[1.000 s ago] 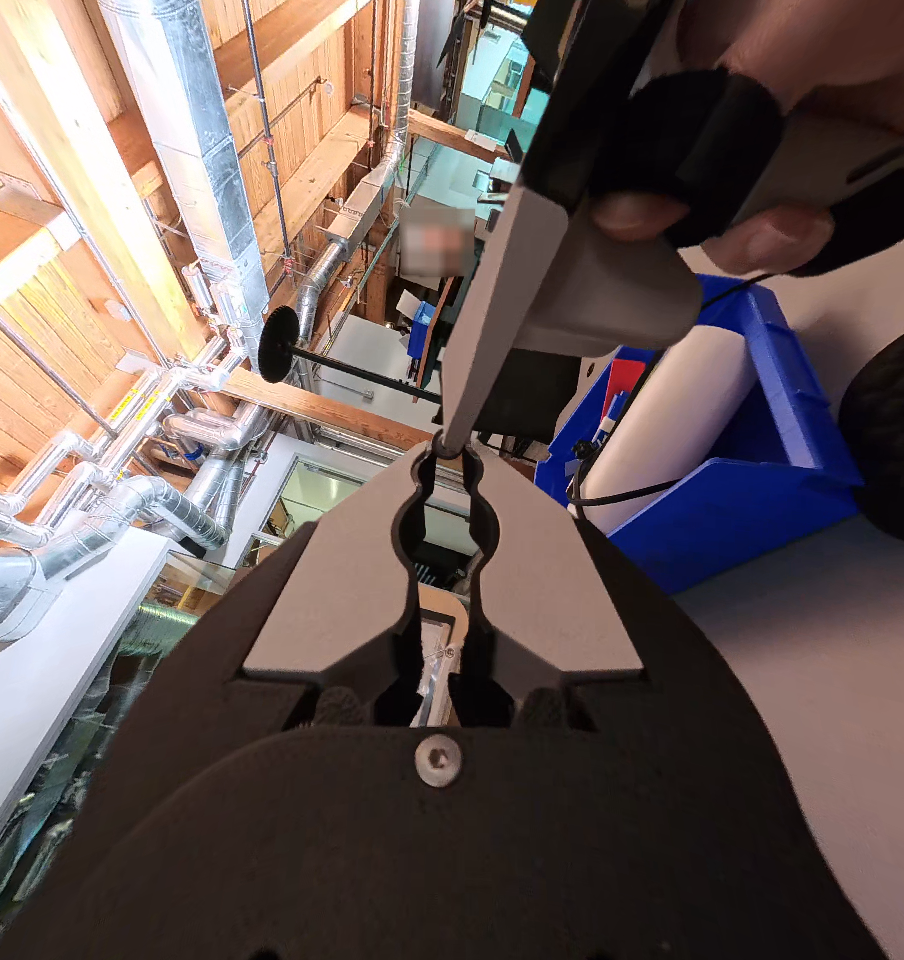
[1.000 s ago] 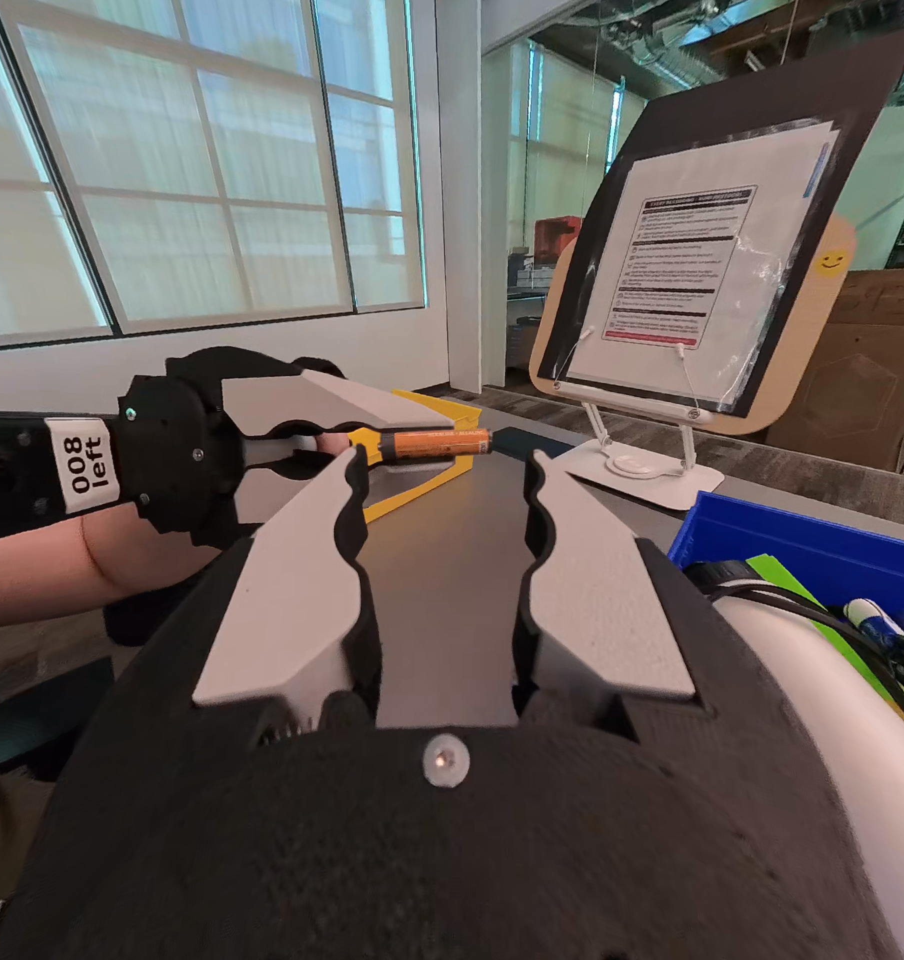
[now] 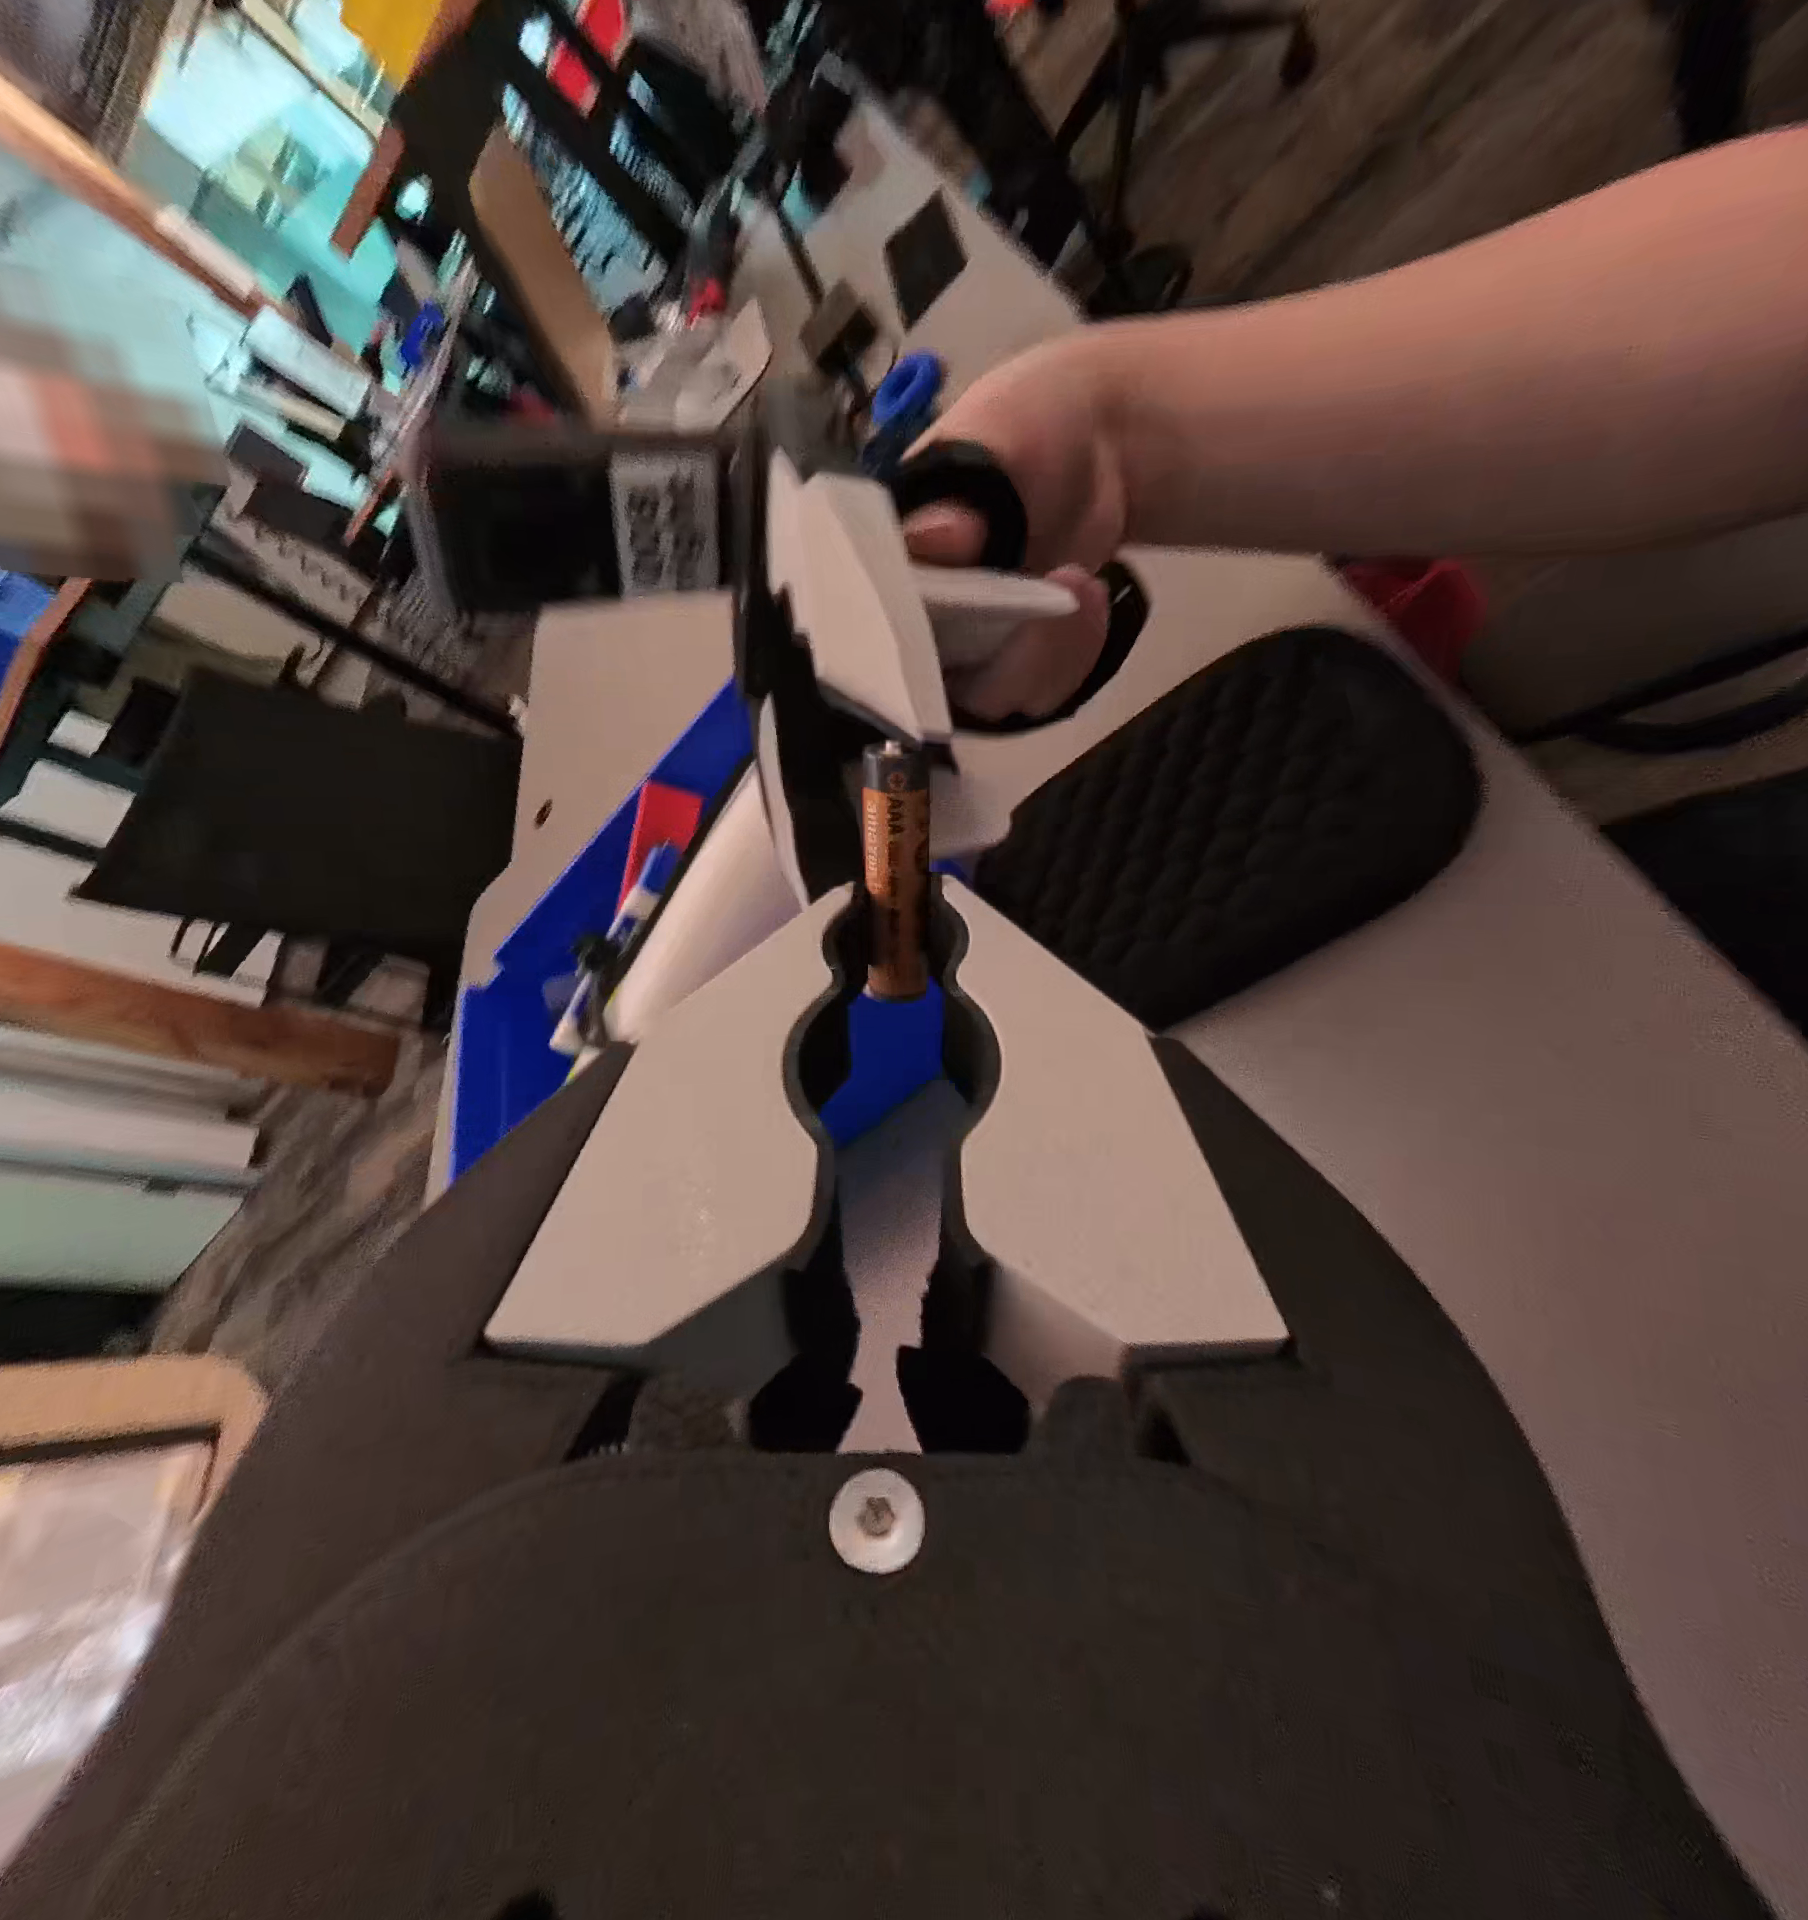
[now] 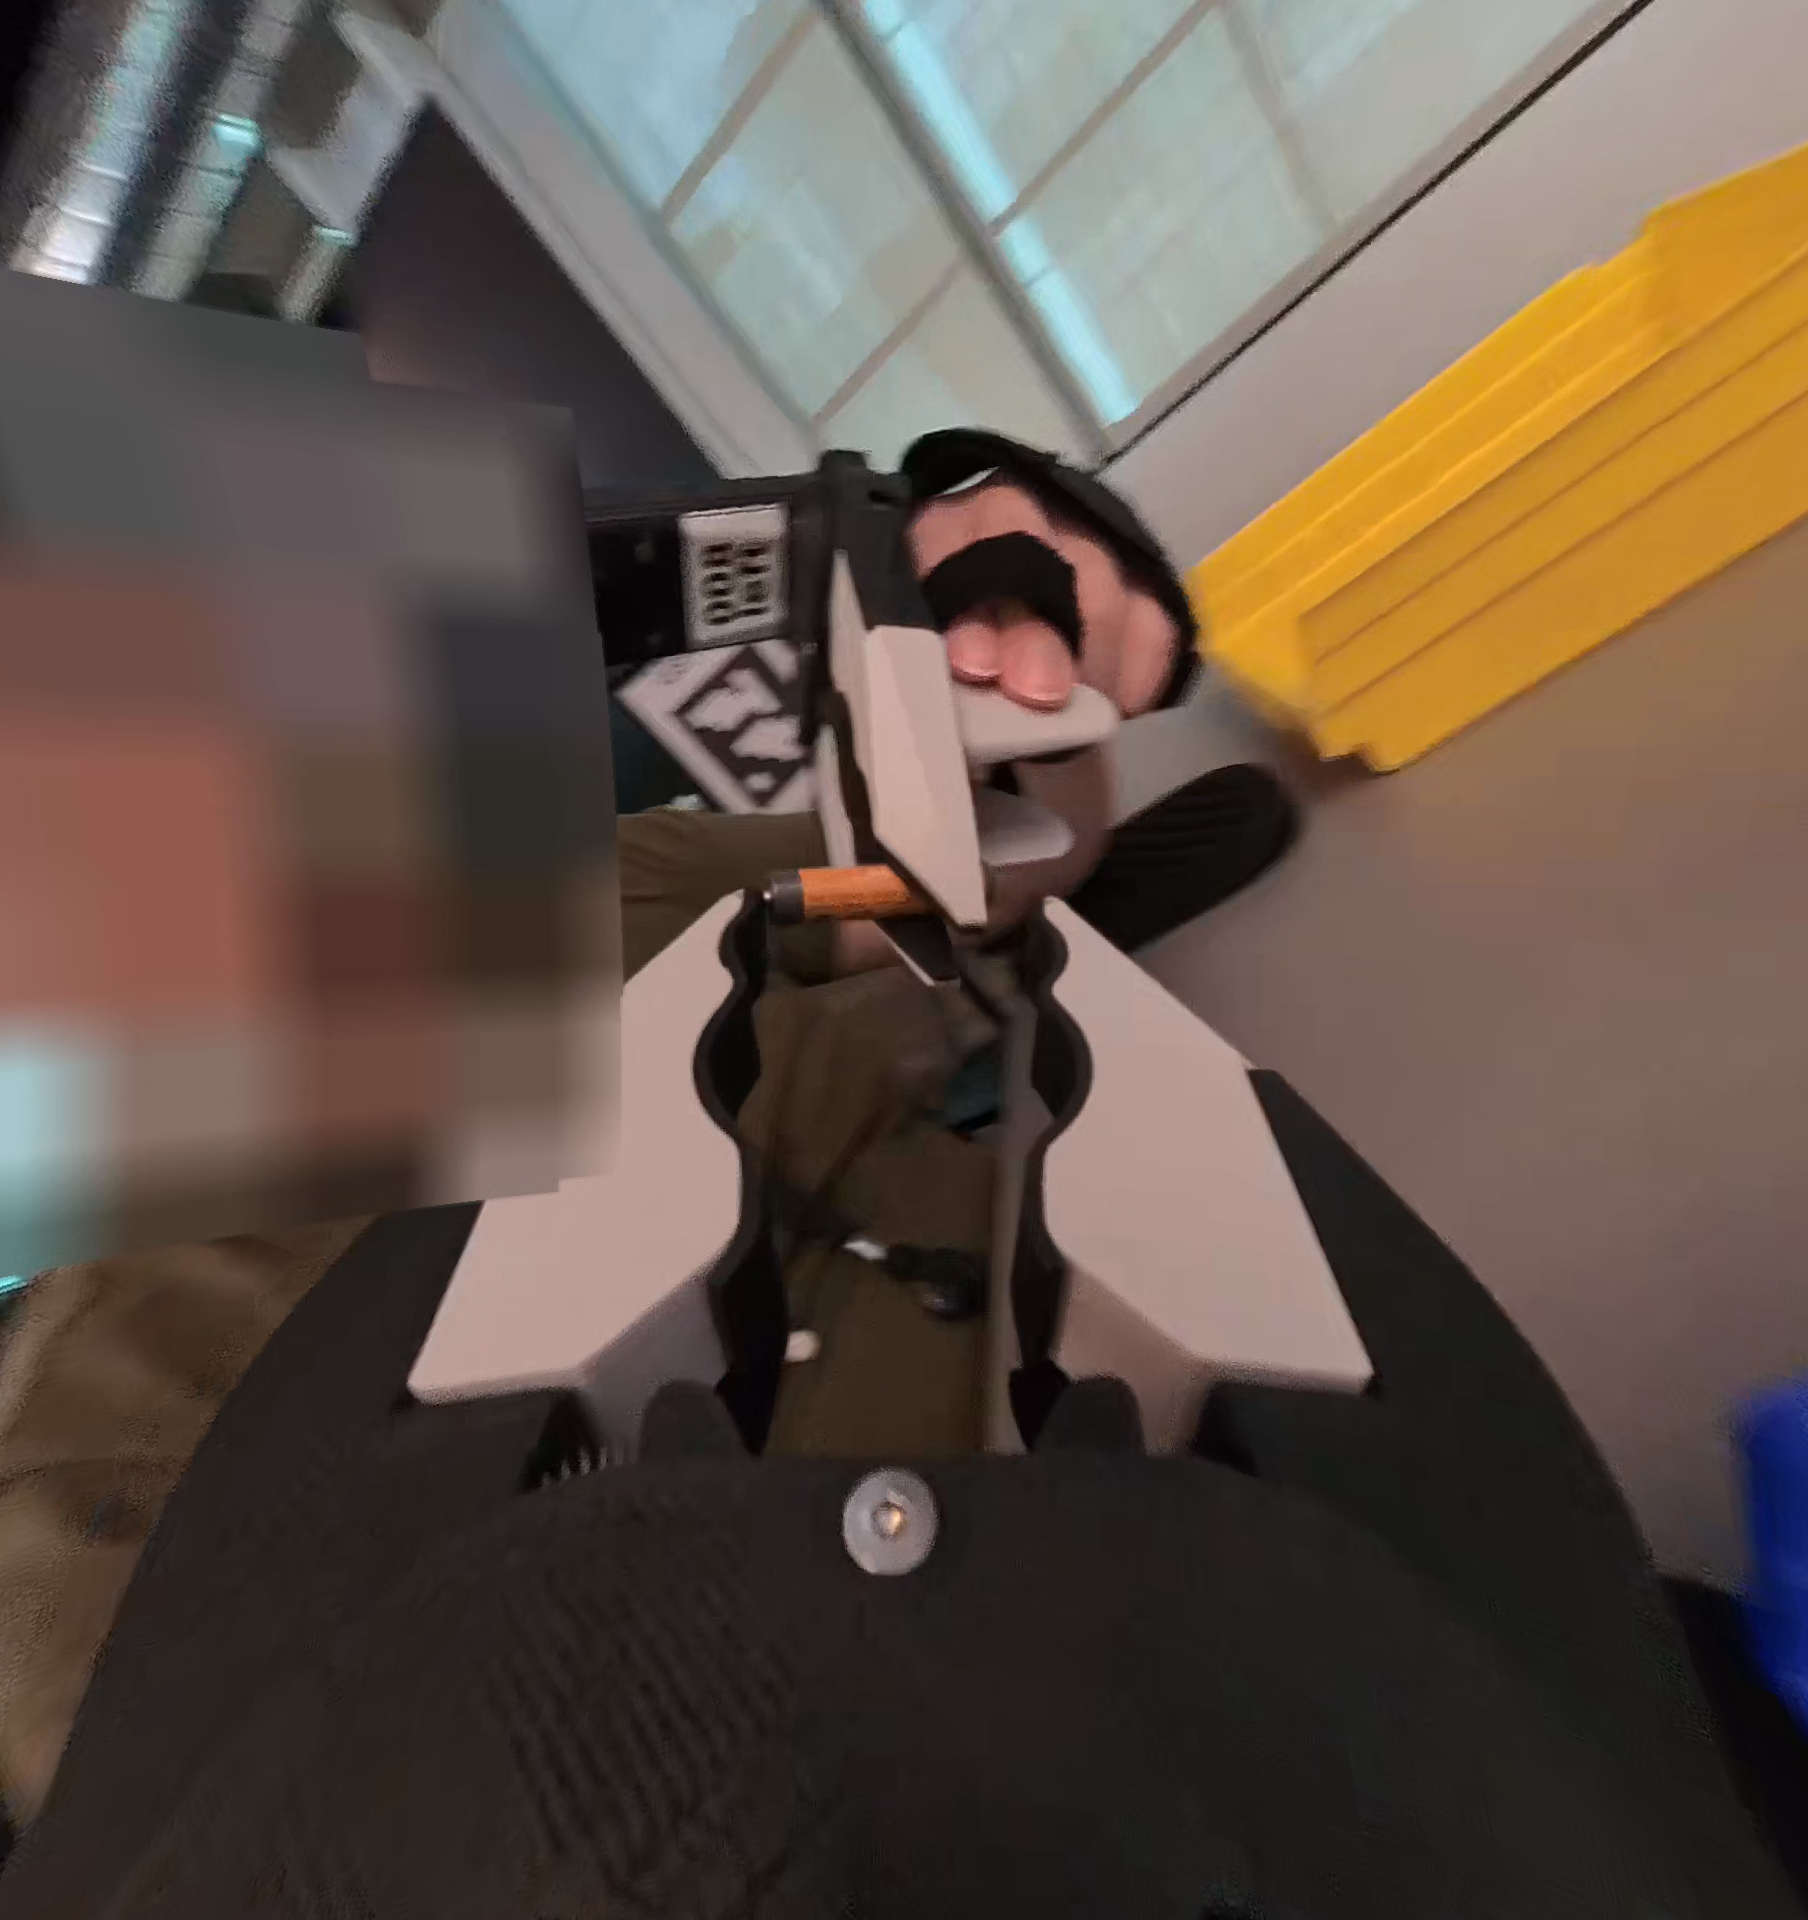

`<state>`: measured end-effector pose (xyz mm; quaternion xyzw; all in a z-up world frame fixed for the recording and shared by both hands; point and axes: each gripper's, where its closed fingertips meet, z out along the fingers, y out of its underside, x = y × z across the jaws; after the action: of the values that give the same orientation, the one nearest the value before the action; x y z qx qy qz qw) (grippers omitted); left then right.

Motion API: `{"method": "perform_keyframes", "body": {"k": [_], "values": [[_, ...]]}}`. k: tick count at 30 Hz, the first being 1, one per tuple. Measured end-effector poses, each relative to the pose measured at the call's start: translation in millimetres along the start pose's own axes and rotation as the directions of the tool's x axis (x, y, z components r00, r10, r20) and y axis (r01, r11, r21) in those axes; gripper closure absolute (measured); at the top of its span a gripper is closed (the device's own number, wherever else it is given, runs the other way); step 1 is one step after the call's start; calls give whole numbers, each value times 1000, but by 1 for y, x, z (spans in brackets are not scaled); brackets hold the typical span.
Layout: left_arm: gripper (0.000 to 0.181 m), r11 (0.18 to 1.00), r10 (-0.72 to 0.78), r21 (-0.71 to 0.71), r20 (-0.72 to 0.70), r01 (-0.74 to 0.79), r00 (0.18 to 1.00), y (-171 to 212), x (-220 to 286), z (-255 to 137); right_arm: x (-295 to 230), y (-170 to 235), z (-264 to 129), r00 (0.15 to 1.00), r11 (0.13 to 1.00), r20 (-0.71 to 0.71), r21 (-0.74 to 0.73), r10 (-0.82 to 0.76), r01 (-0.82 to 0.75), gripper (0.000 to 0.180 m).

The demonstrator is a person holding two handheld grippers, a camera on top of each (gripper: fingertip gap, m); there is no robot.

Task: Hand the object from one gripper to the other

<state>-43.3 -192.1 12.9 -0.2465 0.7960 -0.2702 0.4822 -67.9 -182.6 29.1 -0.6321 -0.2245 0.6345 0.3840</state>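
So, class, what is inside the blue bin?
A white roll, something red and a marker show in the blue bin. The left gripper, gripping a battery, hides its right part.

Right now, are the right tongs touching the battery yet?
Cannot tell. In the right wrist view the open right tongs sit by the battery's dark end, but blur hides any contact or gap. The left tongs grip it.

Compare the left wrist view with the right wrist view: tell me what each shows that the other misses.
Only the left wrist view: a white roll and a person's forearm. Only the right wrist view: a yellow bin and windows. Both: the orange battery clamped in the left hand-held gripper, with the right hand-held gripper open near its free end.
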Motion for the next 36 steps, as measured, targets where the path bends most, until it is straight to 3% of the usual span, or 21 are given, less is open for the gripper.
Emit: {"method": "perform_keyframes", "body": {"k": [1, 3, 5, 11, 16, 20, 28, 32, 36], "values": [[173, 999, -1, -45, 26, 2, 1000, 8, -6, 0, 9, -4, -6, 994, 997, -89, 16, -70, 72, 129], [173, 989, -3, -149, 67, 13, 998, 26, -15, 1, 25, -16, -19, 924, 963, -288, 27, -251, 270, 129], [173, 968, 28, -250, 126, 4, 992, 44, -26, 1, 34, -28, -30, 831, 925, -446, 22, -331, 380, 131], [172, 895, 91, -446, 225, 19, 970, 77, -42, -1, 55, -34, -28, 737, 939, -620, -1, -269, 343, 139], [172, 894, 89, -448, 212, 16, 973, 77, -38, 0, 64, -34, -13, 755, 953, -617, 23, -224, 301, 147], [172, 898, 84, -440, 217, 21, 973, 76, -39, -2, 65, -34, -3, 788, 958, -577, 33, -214, 284, 169], [172, 923, 12, -380, 190, 62, 982, 70, -35, -4, 62, -35, -3, 816, 962, -544, 56, -195, 267, 172], [151, 940, -56, -323, 166, 108, 985, 61, -32, -5, 58, -39, -11, 831, 961, -532, 104, -162, 255, 173], [148, 950, -116, -269, 168, 159, 979, 53, -37, -14, 54, -41, -23, 839, 964, -528, 128, -131, 232, 172]]}}
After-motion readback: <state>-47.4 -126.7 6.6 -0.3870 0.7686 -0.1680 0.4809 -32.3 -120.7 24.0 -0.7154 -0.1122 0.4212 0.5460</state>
